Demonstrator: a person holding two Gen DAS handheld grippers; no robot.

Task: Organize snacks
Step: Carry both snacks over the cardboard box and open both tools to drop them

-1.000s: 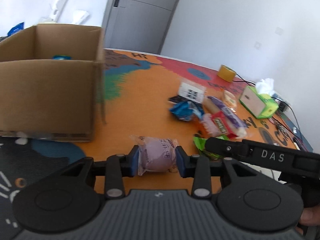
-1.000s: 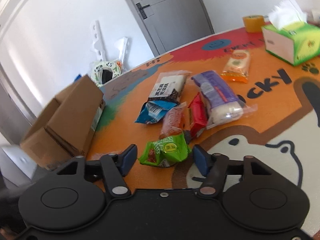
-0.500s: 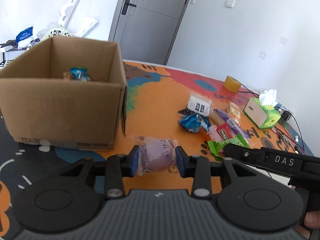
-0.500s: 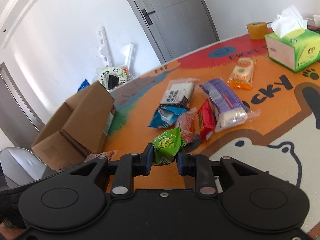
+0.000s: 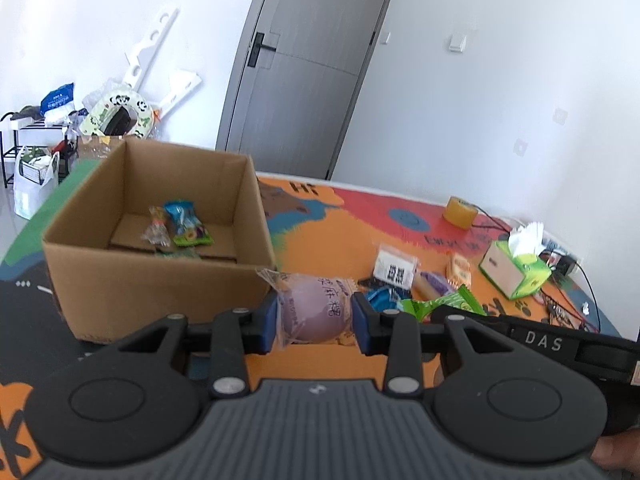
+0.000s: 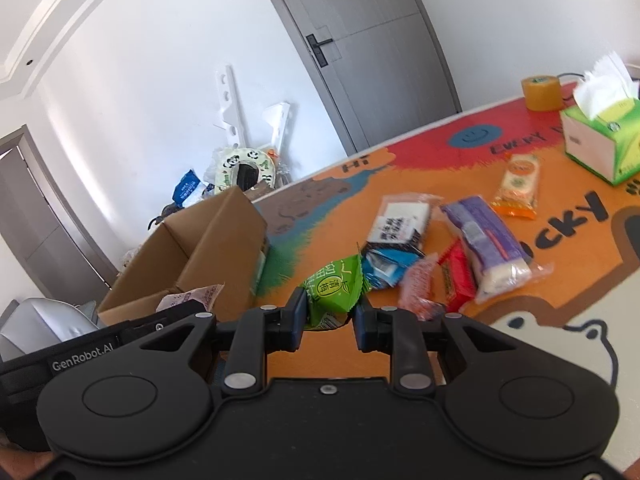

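My left gripper (image 5: pixel 314 318) is shut on a round purple snack packet (image 5: pixel 314 310) and holds it in the air near the right front corner of the open cardboard box (image 5: pixel 160 280). Two small packets (image 5: pixel 186 229) lie inside the box. My right gripper (image 6: pixel 328 316) is shut on a green snack packet (image 6: pixel 334 286), lifted above the mat. It also shows in the left wrist view (image 5: pixel 444 305). Several loose snacks (image 6: pixel 460 248) lie on the orange mat to the right of the box (image 6: pixel 208 252).
A green tissue box (image 6: pixel 604 140) and a roll of tape (image 6: pixel 542 93) stand at the far right of the mat. Cables lie beyond the tissue box (image 5: pixel 514 272). Clutter and a grey door (image 5: pixel 308 68) are behind the table.
Both grippers have risen. The right gripper closed on the green packet and lifted it. The left gripper carried the purple packet up, so the box interior now shows.
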